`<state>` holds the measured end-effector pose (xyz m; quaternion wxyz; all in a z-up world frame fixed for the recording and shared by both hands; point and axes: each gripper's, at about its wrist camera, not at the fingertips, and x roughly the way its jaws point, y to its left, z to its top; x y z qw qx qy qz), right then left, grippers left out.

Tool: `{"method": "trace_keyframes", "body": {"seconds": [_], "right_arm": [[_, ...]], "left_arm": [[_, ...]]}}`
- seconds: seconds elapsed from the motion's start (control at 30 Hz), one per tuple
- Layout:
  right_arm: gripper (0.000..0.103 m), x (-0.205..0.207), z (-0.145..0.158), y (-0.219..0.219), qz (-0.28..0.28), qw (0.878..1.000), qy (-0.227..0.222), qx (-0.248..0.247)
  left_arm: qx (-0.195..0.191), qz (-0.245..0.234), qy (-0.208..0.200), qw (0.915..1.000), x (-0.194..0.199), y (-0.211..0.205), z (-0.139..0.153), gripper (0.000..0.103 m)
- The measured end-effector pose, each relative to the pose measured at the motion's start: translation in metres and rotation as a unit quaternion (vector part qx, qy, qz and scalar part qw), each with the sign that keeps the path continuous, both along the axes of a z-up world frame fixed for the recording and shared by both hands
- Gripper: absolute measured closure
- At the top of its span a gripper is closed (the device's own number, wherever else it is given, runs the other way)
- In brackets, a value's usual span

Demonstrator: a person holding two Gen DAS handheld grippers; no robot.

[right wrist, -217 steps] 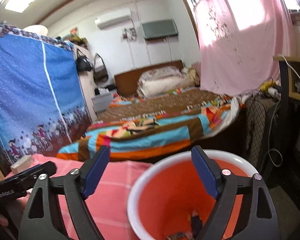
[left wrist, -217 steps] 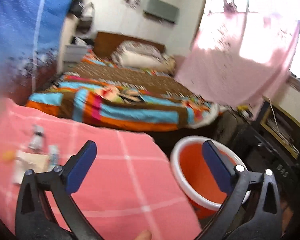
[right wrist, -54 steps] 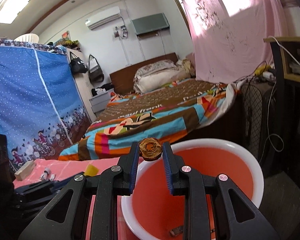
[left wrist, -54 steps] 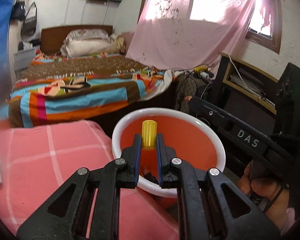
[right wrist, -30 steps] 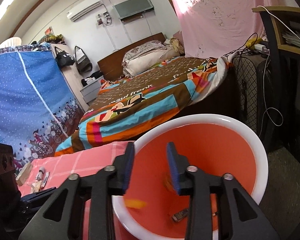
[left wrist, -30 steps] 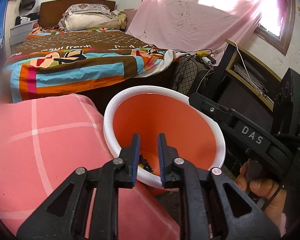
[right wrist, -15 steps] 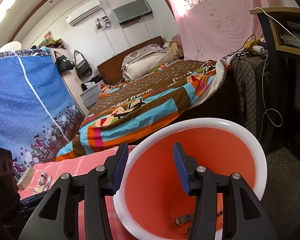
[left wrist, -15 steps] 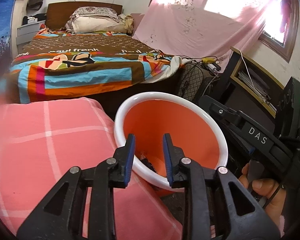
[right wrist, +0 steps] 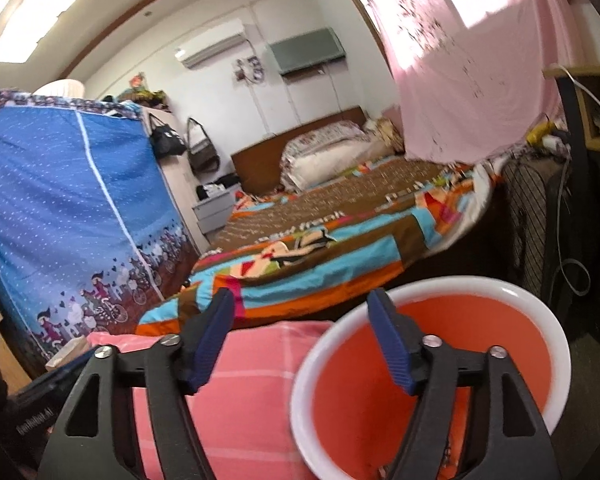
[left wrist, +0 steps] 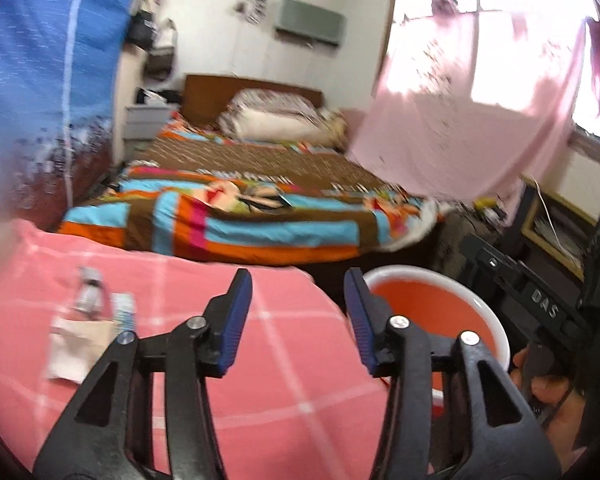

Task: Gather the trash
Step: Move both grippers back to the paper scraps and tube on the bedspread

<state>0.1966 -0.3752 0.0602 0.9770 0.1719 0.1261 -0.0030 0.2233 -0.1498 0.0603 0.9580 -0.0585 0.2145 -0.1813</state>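
Note:
An orange bin with a white rim (left wrist: 432, 308) stands on the floor beside the pink checked table; it also shows in the right wrist view (right wrist: 480, 360). My left gripper (left wrist: 296, 312) is open and empty above the table's right edge, left of the bin. My right gripper (right wrist: 300, 340) is open and empty, its right finger over the bin's mouth. On the table at the left lie a tan paper piece (left wrist: 80, 340), a small vial (left wrist: 88, 288) and a light wrapper (left wrist: 124, 308).
The pink checked tablecloth (left wrist: 260, 360) fills the foreground. A bed with a striped blanket (left wrist: 260, 208) stands behind. A blue fabric wardrobe (right wrist: 60, 200) is at the left. A dark shelf unit (left wrist: 560, 232) stands at the right. The other hand-held gripper (left wrist: 548, 308) shows beside the bin.
Both grippers dropped their items into the bin, then opened wide. Both have drawn back and swung left; the left view now takes in the trash on the table.

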Motion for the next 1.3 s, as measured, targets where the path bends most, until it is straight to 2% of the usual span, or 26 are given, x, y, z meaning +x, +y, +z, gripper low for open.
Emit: {"method": "trace_keyframes", "body": {"seconds": [0.07, 0.2, 0.23, 0.3, 0.5, 0.7, 0.97, 1.07, 1.17, 1.3], "right_arm": [[0.024, -0.001, 0.004, 0.008, 0.002, 1.000, -0.014, -0.009], [0.015, -0.008, 0.012, 0.024, 0.011, 0.998, -0.062, -0.025], [0.013, -0.009, 0.013, 0.028, 0.014, 0.997, -0.071, -0.029], [0.000, -0.013, 0.017, 0.039, 0.021, 0.994, -0.098, -0.041], [0.000, -0.019, 0.022, 0.071, 0.047, 0.986, -0.151, -0.062], [0.000, -0.010, 0.022, 0.104, 0.077, 0.981, -0.160, -0.075], [0.000, 0.007, 0.013, 0.143, 0.106, 0.977, -0.144, -0.117], [0.000, 0.015, 0.009, 0.153, 0.126, 0.975, -0.126, -0.131], [0.000, 0.025, 0.005, 0.159, 0.146, 0.975, -0.099, -0.138], [0.000, 0.042, -0.005, 0.167, 0.147, 0.976, -0.047, -0.152]], "left_arm": [[-0.007, 0.022, -0.013, 0.9997, -0.003, 0.012, 0.004, 0.038], [-0.033, 0.082, -0.056, 0.9946, -0.016, 0.045, 0.010, 0.002], [-0.037, 0.101, -0.069, 0.9918, -0.020, 0.053, 0.011, 0.000], [-0.042, 0.130, -0.089, 0.9866, -0.026, 0.067, 0.013, 0.000], [-0.025, 0.171, -0.104, 0.9795, -0.032, 0.100, 0.012, 0.000], [0.001, 0.197, -0.107, 0.9745, -0.036, 0.128, 0.009, 0.000], [0.033, 0.187, -0.074, 0.9790, -0.029, 0.152, -0.005, 0.000], [0.050, 0.174, -0.042, 0.9827, -0.020, 0.156, -0.013, 0.000], [0.050, 0.161, -0.009, 0.9857, -0.011, 0.158, -0.020, 0.000], [0.049, 0.129, 0.060, 0.9886, 0.012, 0.154, -0.033, 0.001]]}}
